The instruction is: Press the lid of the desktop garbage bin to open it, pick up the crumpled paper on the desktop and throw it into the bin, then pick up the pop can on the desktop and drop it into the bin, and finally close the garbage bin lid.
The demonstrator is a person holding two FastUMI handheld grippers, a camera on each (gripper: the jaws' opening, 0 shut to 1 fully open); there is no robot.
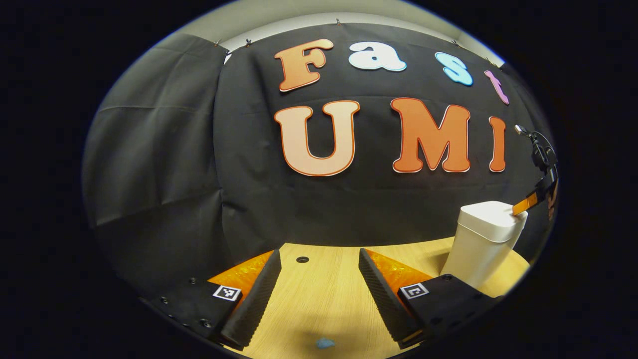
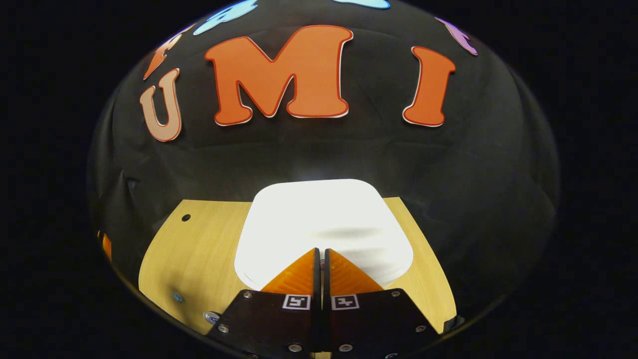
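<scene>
- Your right gripper (image 2: 319,252) has fingers together, nothing between them, tips over the near edge of the bin lid (image 2: 324,219); contact with the lid can't be confirmed.
- Bin body is hidden under its lid in the right gripper view; the left gripper view shows the white bin (image 1: 486,242) upright at the table's (image 1: 324,294) far right, lid down.
- Your left gripper (image 1: 319,276) has fingers wide apart, empty, above bare wood.
- Right gripper tip (image 1: 526,203) at the lid's far edge, rest cut off.
- Small blue spot (image 1: 325,343) on the table, unclear.
</scene>
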